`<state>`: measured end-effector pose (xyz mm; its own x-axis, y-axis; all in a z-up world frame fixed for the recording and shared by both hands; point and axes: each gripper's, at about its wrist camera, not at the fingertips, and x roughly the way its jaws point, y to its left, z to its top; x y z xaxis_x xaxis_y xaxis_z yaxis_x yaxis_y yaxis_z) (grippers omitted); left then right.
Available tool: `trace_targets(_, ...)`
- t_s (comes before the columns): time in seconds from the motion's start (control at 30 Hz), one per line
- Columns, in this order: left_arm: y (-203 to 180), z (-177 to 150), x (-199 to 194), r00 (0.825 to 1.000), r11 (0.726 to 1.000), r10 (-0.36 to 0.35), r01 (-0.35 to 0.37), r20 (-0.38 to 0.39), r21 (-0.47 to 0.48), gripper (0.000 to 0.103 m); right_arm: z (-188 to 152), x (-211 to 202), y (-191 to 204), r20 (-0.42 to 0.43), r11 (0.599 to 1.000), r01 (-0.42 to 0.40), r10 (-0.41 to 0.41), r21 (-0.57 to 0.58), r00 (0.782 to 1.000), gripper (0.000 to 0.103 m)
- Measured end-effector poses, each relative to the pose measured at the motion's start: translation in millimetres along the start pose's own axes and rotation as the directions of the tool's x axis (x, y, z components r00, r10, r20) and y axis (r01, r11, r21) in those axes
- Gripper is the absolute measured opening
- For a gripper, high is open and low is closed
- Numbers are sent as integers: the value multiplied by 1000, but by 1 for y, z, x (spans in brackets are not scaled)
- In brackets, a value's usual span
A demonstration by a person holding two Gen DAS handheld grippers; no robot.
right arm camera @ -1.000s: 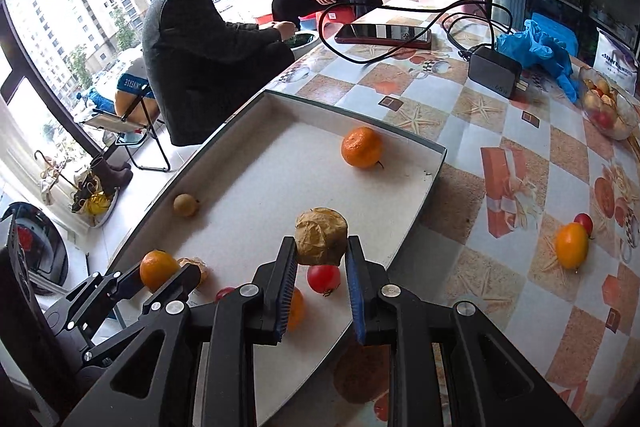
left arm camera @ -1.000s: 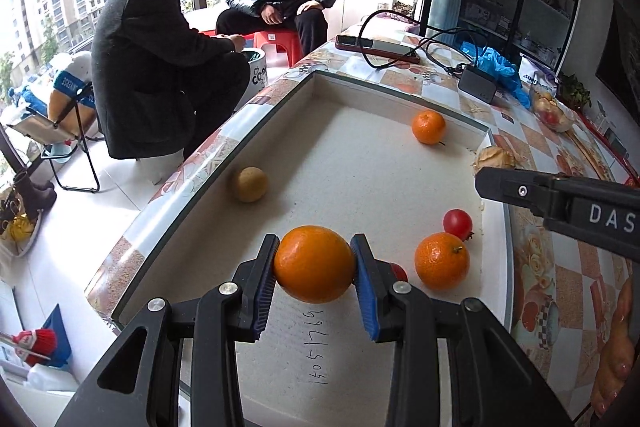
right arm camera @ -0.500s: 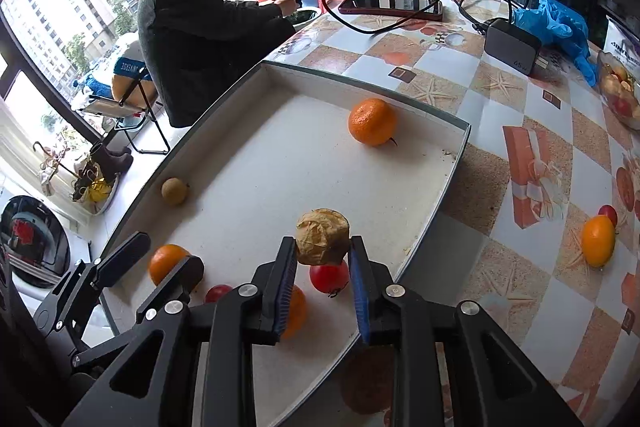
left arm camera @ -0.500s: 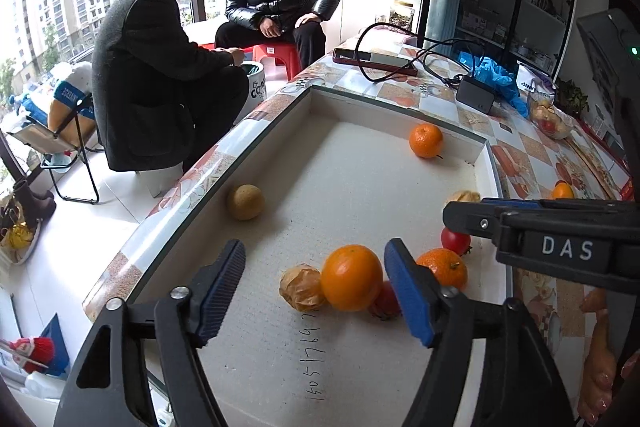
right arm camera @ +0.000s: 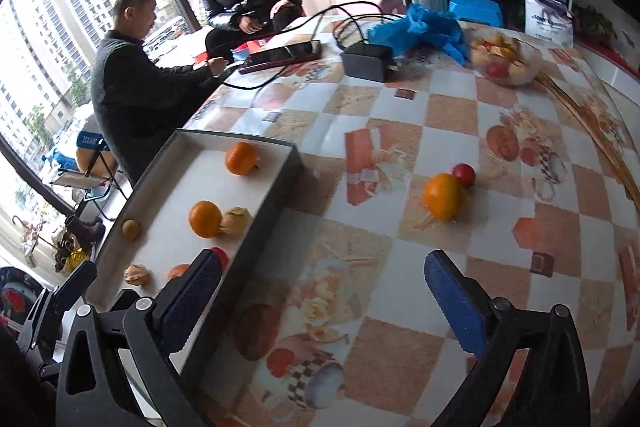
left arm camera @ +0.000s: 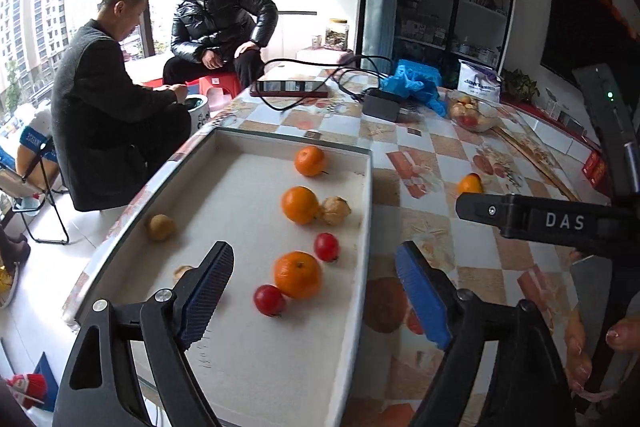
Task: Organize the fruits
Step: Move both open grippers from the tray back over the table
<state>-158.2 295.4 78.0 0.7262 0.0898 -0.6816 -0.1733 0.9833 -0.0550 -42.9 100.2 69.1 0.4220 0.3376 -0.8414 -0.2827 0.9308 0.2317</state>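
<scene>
The white shallow tray (left arm camera: 370,195) sits along the table's left edge, its low rim walling all four sides; its left rim runs close to the table's drop-off toward the floor. Inside, most of the floor on the left and near end is bare, with faint handwritten digits there that cannot be read.

The left gripper (left arm camera: 316,291) hangs above the tray's near end, its blue pads spreading wider with nothing between them. Below it lie a small tan fruit (left arm camera: 161,227) near the left rim, a red fruit (left arm camera: 269,300) touching a dimpled orange (left arm camera: 298,275), another red fruit (left arm camera: 327,247) just beside it, a second orange (left arm camera: 300,205) touching a wrinkled brown fruit (left arm camera: 336,211), and a third orange (left arm camera: 310,161) near the far wall.

Right of the tray the checked, fruit-printed tablecloth (right arm camera: 400,131) gives wide open room. The right gripper (right arm camera: 322,289) is over it just past the tray's right rim, jaws opening wide and empty; its side reads "DAS" in the left view. Ahead on the cloth a smooth orange (right arm camera: 442,197) touches a small red fruit (right arm camera: 464,174). Farther off stand a black charger (right arm camera: 366,61), a blue bag (right arm camera: 420,27) and a glass bowl (right arm camera: 506,61) of fruit.
</scene>
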Motion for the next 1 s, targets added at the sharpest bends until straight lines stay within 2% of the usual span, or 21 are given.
trace_targets(0.17, -69, -17, 34, 993, 996, -70, 76, -99, 51, 87, -39, -8, -92, -20, 973, 178, -177, 147, 984, 102)
trace_targets(0.23, -89, -23, 48, 990, 995, -64, 73, -123, 70, 87, -52, -8, -118, -36, 953, 250, -247, 174, 968, 102)
trace_targets(0.3, -103, -27, 60, 990, 995, -40, 52, -132, 84, 88, -59, -13, -132, -16, 929, 331, -333, 164, 943, 102)
trace_targets(0.4, -110, -30, 74, 987, 996, -51, 62, -152, 68, 88, -65, -20, -141, 19, 933, 318, -326, 169, 945, 102)
trace_targets(0.47, -110, -32, 81, 986, 997, -33, 43, -163, 59, 88, -71, -21, -138, 50, 933, 323, -334, 160, 941, 102)
trace_targets(0.57, -111, -35, 81, 988, 997, -13, 25, -153, 76, 89, -69, -15, -133, 28, 922, 367, -373, 127, 927, 102)
trace_targets(0.6, -112, -36, 82, 988, 996, -16, 29, -153, 82, 91, -70, -15, -134, 30, 922, 365, -371, 128, 928, 102)
trace_targets(0.63, -113, -36, 83, 986, 995, -24, 39, -164, 90, 99, -71, -14, -134, 33, 922, 364, -371, 129, 928, 102)
trace_targets(0.67, -115, -37, 85, 983, 994, -33, 52, -183, 99, 103, -71, -14, -134, 34, 922, 366, -373, 130, 927, 102)
trace_targets(1.0, -116, -36, 85, 983, 993, -24, 45, -180, 112, 103, -71, -12, -135, 37, 921, 365, -373, 132, 927, 102)
